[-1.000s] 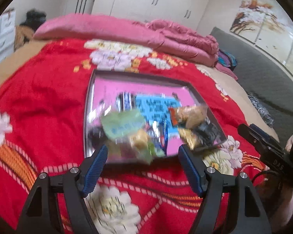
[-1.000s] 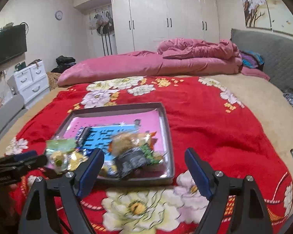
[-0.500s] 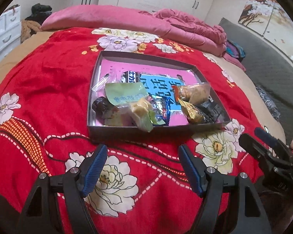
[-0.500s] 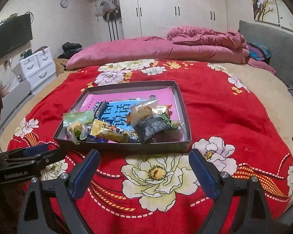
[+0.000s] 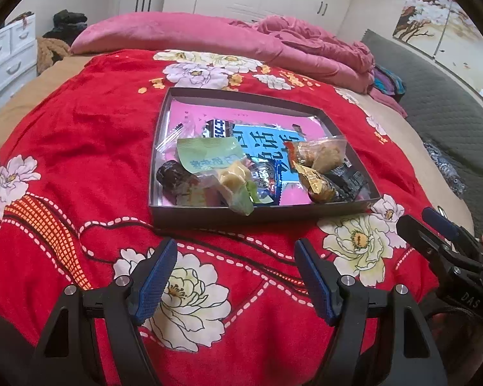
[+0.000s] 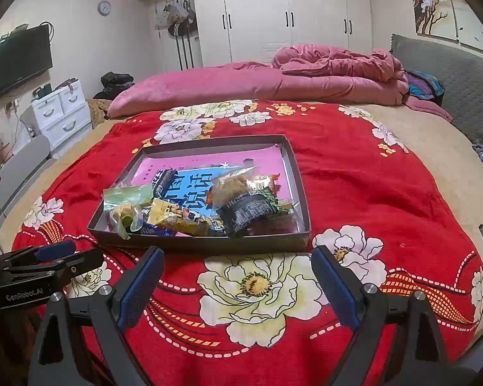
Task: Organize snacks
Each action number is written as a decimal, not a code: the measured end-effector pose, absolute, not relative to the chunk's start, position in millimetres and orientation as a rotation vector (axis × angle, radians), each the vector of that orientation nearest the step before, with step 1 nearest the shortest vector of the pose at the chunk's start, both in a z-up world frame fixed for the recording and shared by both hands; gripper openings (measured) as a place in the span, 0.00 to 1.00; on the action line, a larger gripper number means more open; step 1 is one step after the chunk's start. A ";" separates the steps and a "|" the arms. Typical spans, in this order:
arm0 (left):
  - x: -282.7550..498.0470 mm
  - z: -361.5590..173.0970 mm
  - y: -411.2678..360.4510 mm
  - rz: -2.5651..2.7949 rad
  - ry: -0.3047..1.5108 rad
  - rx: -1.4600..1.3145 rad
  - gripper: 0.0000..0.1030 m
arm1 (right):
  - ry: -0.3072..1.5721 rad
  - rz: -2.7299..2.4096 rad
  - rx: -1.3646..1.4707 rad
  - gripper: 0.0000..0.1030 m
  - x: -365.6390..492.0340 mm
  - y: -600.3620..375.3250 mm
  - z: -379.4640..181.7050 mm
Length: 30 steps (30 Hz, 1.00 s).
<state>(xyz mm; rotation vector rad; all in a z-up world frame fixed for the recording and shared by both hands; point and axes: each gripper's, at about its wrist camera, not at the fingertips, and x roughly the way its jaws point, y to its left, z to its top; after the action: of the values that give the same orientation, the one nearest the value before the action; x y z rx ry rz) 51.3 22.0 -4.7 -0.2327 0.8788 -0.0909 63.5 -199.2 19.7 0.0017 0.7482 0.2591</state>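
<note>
Snacks: a pile of wrapped packets, all inside the tray, bunched toward its near wall.
Tray: shallow dark box with low walls, pink liner and a blue printed sheet on its floor; it sits flat on the red floral blanket, ahead of both grippers.
Tray, left side: green packet on top, dark round sweet beside it at the left wall, yellow-green wrapped piece draped over the near wall's rim.
Tray, middle: black-and-white striped wrapper farther back, blue-edged foil packet near the front.
Tray, right side: clear bag of brown pieces, gold-wrapped snack, black printed packet at the right-front corner.
Tray, far half: mostly bare liner.
Left gripper: fingers spread wide, nothing between them, above the blanket, short of the tray's near wall.
Right gripper: also spread wide and holding nothing, above the large white flower print, just short of the near wall.
Background: pink bedding across the far side of the bed, white wardrobe behind.
</note>
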 end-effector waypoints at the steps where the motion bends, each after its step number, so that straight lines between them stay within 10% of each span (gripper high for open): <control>1: 50.9 -4.3 21.9 -0.090 0.877 -0.230 0.74 | 0.748 0.259 0.002 0.90 63.5 -199.4 19.8; 30: 52.3 -5.3 20.2 -0.085 0.889 -0.217 0.74 | 0.743 0.258 0.005 0.90 63.5 -201.6 21.3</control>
<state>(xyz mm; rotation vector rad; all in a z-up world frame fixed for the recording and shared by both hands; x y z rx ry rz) 52.3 20.2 -5.3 -0.2175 0.8889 -0.0850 63.5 -201.6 21.3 0.0052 0.7435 0.2578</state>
